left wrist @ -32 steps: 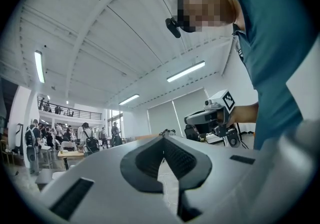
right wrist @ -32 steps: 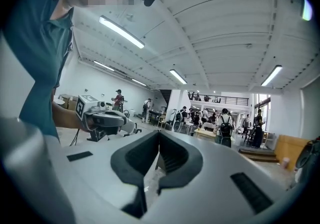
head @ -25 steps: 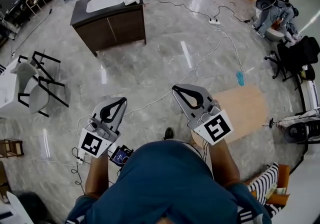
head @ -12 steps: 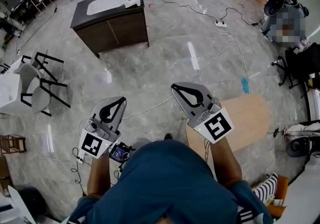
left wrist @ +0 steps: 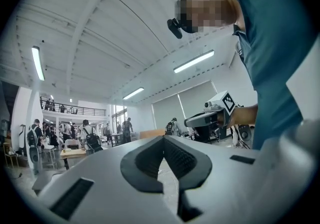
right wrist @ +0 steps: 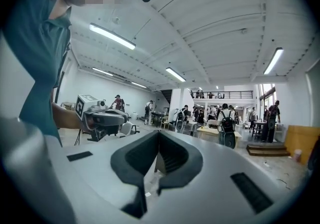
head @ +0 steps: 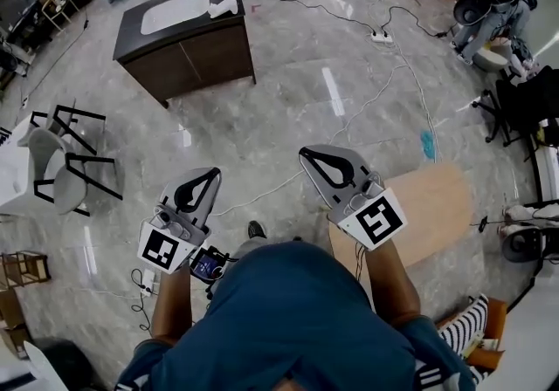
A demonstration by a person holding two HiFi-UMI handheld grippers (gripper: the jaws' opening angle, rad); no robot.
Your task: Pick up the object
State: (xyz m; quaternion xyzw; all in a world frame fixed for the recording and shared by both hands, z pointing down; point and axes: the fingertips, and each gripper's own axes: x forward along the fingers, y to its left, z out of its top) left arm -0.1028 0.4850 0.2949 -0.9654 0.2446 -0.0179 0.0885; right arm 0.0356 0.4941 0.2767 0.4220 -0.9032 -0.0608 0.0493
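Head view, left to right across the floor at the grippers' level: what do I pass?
Grey-seated chairs with black frames → left gripper → right gripper → light wooden tabletop → black office chair. The dark cabinet with the white basin is left out because it overlaps the left gripper.

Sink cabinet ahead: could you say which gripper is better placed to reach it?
Probably the left gripper: the sink cabinet stands ahead on its side. Both grippers are shut and empty.

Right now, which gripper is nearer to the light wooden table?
Right. The right gripper is by the left edge of the light wooden table; the left gripper is farther left.
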